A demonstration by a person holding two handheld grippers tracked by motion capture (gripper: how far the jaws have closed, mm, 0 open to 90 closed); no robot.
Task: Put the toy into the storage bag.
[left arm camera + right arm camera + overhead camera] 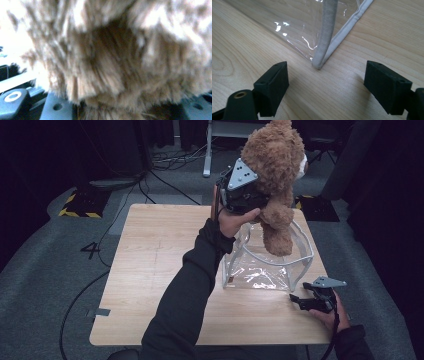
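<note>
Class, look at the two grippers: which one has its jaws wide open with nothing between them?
The right gripper, low by the clear bag on the table. The left gripper holds the teddy bear aloft.

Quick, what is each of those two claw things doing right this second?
Left gripper: shut on the teddy bear, held above the clear bag.
Right gripper: jaws open, holding nothing, low over the table by the bag's corner.

A light wooden table (150, 270) stands on grey carpet (45, 270) in a dim room hung with dark curtains (45, 150). Black cables (165, 185) trail across the floor beyond the table, past a white metal stand (207, 150); yellow-and-black hazard tape (77, 212) marks the carpet to its far left.
</note>
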